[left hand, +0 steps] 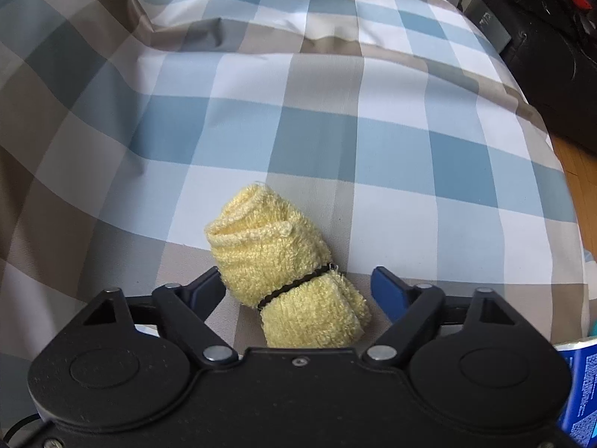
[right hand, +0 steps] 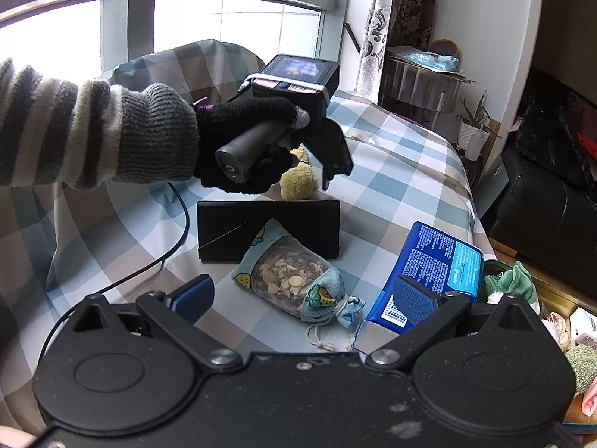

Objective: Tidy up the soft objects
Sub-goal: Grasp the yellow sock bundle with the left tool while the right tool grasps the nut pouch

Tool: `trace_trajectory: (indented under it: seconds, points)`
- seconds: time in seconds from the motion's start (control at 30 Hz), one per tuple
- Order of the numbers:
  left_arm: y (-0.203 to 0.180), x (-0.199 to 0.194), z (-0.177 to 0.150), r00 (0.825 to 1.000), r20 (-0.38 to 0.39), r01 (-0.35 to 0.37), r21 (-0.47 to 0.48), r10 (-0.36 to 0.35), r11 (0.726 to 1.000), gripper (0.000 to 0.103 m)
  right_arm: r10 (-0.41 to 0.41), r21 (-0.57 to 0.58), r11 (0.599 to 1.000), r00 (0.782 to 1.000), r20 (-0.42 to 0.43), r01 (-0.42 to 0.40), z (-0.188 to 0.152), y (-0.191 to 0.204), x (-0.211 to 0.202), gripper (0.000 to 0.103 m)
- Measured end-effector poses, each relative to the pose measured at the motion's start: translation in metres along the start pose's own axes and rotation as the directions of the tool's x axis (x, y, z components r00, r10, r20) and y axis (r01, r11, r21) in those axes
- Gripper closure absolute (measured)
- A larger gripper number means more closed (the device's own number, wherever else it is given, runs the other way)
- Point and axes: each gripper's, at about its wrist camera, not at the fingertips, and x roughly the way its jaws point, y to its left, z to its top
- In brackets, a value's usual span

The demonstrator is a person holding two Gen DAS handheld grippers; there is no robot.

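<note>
Left tool (left hand: 298, 287): spread, straddling yellow towel roll (left hand: 283, 265), left pad touching | roll: on checked bed cover (left hand: 335, 130) | right tool (right hand: 304, 295): spread, empty, above sachet (right hand: 294, 280)

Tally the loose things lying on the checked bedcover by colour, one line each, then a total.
Yellow: 1, the rolled towel with a black band around it.
Black: 1, the folded case.
Light blue: 1, the drawstring pouch with a clear window.
Dark blue: 1, the printed packet.
Total: 4.
</note>
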Motion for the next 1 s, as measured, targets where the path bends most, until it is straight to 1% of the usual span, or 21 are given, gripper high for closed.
trace_trajectory:
  seconds: [0.1,0.17,0.2,0.33,0.53,0.77,0.87,1.0]
  points:
    - [0.005,0.003,-0.001,1.000,-0.018,0.023,0.006,-0.023,1.000,0.045,0.001,0.009,1.000,1.000,-0.007,-0.001,-0.001,-0.001,0.002,0.001]
    - [0.009,0.000,-0.003,0.999,-0.016,0.042,0.008,-0.042,0.999,0.051,-0.003,0.005,1.000,1.000,-0.012,0.003,-0.002,0.000,0.004,0.001]
    - [0.011,-0.003,-0.004,0.999,-0.014,0.049,0.010,-0.049,0.999,0.052,-0.005,0.000,1.000,1.000,-0.015,0.005,-0.002,0.001,0.004,0.001]
    - [0.021,-0.019,-0.011,0.997,-0.004,0.072,0.036,-0.072,0.997,0.053,0.003,-0.009,1.000,0.999,-0.033,-0.003,-0.005,0.005,0.008,0.001]
    - [0.049,-0.048,-0.028,0.997,-0.003,0.079,0.096,-0.079,0.992,0.053,0.019,-0.020,1.000,0.998,-0.068,-0.021,-0.010,0.013,0.015,0.001]
    - [0.076,-0.062,-0.047,0.997,0.005,0.079,0.148,-0.080,0.986,0.053,0.043,-0.032,0.998,0.993,-0.110,-0.046,-0.016,0.030,0.025,0.001]
    - [0.081,-0.061,-0.051,0.997,0.028,0.072,0.168,-0.078,0.983,0.053,0.044,-0.040,0.998,0.991,-0.129,-0.049,-0.018,0.038,0.031,0.001]
    - [0.073,-0.063,-0.057,0.992,0.103,0.041,0.239,-0.067,0.970,0.053,0.029,-0.045,0.998,0.989,-0.147,-0.036,-0.017,0.047,0.039,0.001]
